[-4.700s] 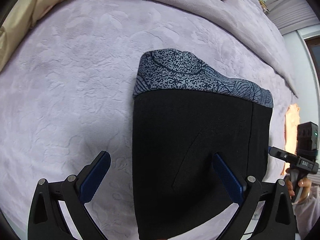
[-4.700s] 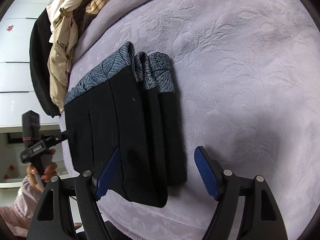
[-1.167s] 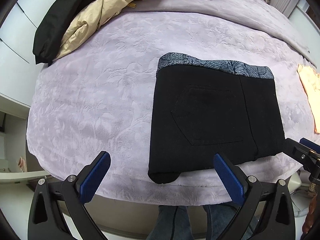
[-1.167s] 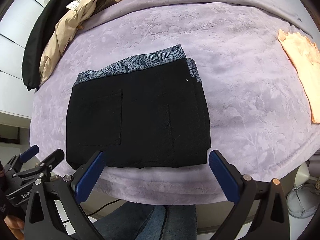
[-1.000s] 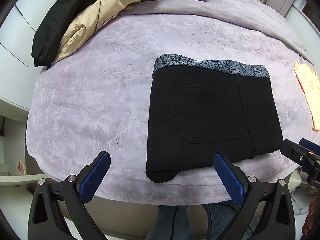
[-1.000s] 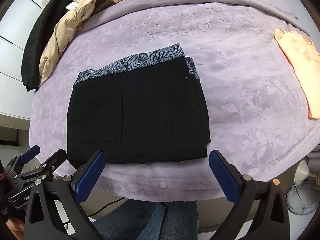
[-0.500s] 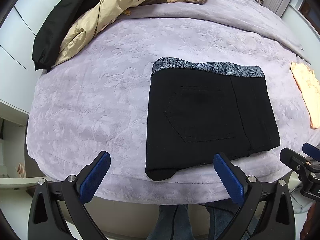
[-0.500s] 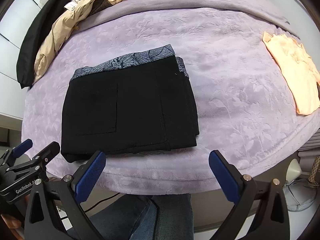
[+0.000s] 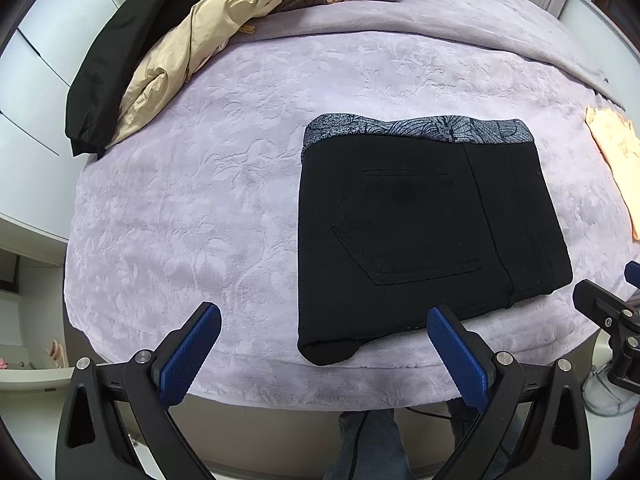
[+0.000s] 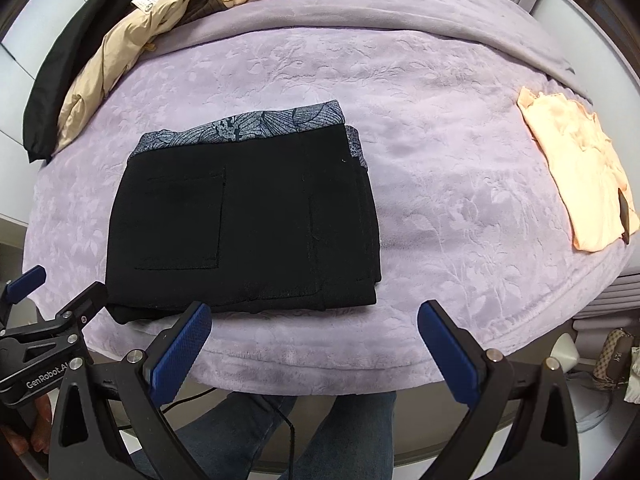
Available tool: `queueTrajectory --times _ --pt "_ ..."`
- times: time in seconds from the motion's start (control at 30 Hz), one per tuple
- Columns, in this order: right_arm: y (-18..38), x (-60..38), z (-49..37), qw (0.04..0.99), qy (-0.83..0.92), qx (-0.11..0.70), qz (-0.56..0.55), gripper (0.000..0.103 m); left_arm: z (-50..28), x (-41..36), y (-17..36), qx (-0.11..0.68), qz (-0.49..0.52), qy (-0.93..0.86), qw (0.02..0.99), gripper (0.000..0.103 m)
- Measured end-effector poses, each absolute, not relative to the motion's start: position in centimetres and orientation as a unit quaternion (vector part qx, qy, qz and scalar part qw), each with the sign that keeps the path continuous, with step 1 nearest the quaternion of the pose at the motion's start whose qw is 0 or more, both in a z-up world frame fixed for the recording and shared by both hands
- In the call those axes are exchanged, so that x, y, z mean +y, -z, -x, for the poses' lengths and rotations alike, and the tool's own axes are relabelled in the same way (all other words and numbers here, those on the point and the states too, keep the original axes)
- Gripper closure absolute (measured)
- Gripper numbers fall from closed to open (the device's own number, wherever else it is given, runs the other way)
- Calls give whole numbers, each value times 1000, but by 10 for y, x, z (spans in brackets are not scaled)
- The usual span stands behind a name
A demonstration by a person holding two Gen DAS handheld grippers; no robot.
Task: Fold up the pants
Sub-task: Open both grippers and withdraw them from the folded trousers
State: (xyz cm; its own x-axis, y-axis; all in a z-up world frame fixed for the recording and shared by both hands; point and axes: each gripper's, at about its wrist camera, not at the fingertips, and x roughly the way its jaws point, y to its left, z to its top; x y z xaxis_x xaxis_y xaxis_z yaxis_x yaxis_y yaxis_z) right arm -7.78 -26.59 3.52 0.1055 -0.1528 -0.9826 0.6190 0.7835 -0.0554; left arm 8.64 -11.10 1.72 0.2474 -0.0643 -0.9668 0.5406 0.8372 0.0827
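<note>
The black pants (image 9: 420,232) (image 10: 248,224) lie folded into a compact rectangle on the lilac bedspread (image 9: 200,200) (image 10: 460,208), near its front edge. A grey patterned waistband (image 9: 416,130) (image 10: 244,128) shows along the far side, and a back pocket faces up. My left gripper (image 9: 324,350) hovers open over the bed's front edge, clear of the fabric. Just as open and empty, my right gripper (image 10: 314,346) hangs in front of the pants' near edge. Each gripper's tips show at the edge of the other's view.
A heap of clothes, with a beige jacket (image 9: 188,52) (image 10: 116,48) and a black coat (image 9: 108,76), lies at the back left. A folded peach garment (image 10: 580,168) (image 9: 616,160) rests at the right. A person's jeans-clad legs (image 10: 248,436) stand below the bed edge.
Both grippers have pulled back and up from the pants, so the folded bundle looks smaller and the whole bed shows. The pants have stayed put.
</note>
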Motion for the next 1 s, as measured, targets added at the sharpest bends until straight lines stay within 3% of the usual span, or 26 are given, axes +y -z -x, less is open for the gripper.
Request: queueTrajectory --times 1.0 --pt "-26 -282 78 716 235 631 -186 0 -68 -133 -19 588 -186 174 768 0"
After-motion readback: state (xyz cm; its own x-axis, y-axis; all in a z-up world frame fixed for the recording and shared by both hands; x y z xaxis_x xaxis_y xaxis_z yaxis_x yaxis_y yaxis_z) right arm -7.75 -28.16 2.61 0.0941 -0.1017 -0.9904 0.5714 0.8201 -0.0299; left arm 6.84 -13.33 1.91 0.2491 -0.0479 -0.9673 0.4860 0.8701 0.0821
